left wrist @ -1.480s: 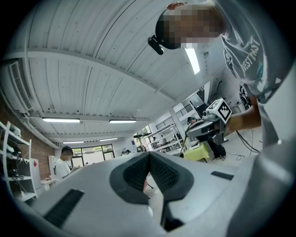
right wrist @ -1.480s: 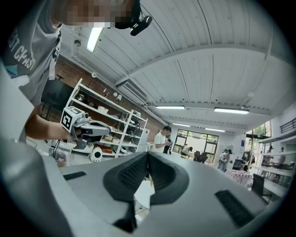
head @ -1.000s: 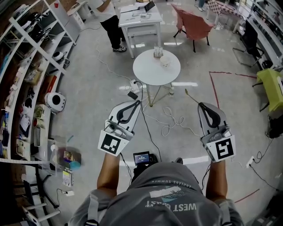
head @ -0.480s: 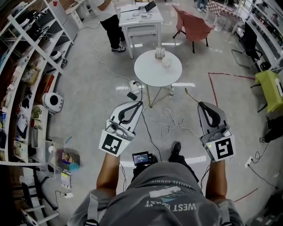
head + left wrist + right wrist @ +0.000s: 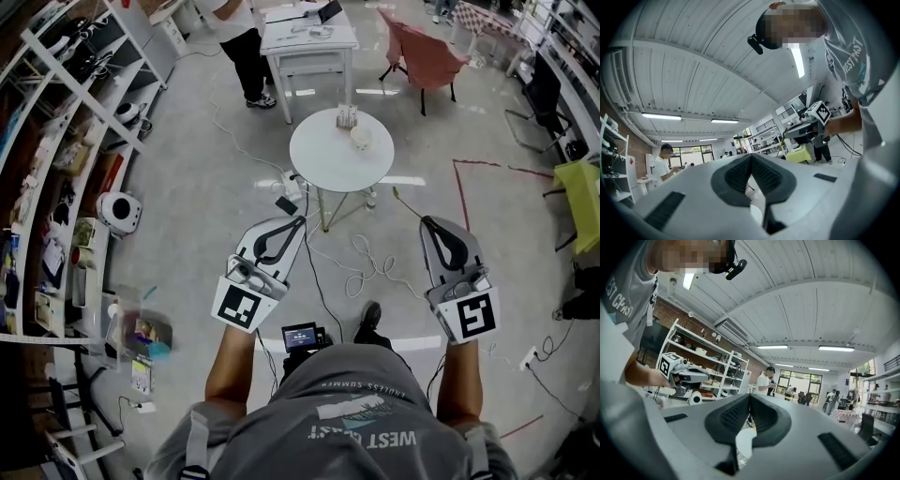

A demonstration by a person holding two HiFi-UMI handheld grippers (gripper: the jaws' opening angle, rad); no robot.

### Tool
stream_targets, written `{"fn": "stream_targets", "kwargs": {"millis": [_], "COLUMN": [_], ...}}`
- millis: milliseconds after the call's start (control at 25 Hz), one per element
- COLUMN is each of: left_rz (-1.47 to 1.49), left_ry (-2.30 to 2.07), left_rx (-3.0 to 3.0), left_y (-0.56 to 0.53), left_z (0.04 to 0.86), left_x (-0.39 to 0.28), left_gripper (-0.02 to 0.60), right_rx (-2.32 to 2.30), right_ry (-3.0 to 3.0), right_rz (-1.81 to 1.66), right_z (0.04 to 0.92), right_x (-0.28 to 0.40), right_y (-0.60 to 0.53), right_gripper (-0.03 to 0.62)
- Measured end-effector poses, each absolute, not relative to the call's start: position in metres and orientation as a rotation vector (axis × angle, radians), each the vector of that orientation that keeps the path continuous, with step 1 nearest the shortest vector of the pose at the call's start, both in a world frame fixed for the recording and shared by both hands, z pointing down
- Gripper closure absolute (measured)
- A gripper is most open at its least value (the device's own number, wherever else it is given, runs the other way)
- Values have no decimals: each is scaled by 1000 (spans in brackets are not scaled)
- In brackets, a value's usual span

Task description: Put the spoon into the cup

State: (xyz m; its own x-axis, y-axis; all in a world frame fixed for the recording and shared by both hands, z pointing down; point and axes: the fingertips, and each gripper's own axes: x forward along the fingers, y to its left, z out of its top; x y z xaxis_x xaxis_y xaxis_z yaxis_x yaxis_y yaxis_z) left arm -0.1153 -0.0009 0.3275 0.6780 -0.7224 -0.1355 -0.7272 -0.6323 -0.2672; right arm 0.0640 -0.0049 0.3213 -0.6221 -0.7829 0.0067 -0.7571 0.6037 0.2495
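Observation:
A round white table point(image 5: 323, 164) stands ahead on the grey floor. On its far side sits a pale cup point(image 5: 361, 138), with a small holder point(image 5: 347, 115) next to it. No spoon is distinguishable at this distance. My left gripper point(image 5: 298, 221) and right gripper point(image 5: 427, 223) are held out level, well short of the table, both shut and empty. In the left gripper view the dark pads point(image 5: 761, 176) meet with nothing between them; the right gripper view shows the same pads point(image 5: 761, 416).
Cables point(image 5: 366, 267) and a power strip point(image 5: 286, 183) lie on the floor between me and the table. Shelves point(image 5: 56, 141) line the left side. Beyond the table are a white desk point(image 5: 309, 42), a standing person point(image 5: 239, 52) and a pink chair point(image 5: 427, 56).
The table has drifted slightly lower and nearer in the head view as I walk toward it. Both grippers stay shut and keep their place in the frame.

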Motion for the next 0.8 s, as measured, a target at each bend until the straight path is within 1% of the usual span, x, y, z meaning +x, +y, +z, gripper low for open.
{"fn": "stream_targets", "kwargs": {"millis": [640,800], "left_rz": [-51,-69], "left_ry": [1256,1275], "left_rx": [-2556,-2536], "left_y": [-77,-92], "left_z": [326,320], "left_x": [-52,-34], "left_gripper": [580,580], "right_rx": [1181,1194], "right_ry": [-2821,-2910], "right_rz": [-309,-303], "right_z": [332,317], "right_x": [125,139], "right_y": [-95,-115], "right_gripper": [589,589]}}
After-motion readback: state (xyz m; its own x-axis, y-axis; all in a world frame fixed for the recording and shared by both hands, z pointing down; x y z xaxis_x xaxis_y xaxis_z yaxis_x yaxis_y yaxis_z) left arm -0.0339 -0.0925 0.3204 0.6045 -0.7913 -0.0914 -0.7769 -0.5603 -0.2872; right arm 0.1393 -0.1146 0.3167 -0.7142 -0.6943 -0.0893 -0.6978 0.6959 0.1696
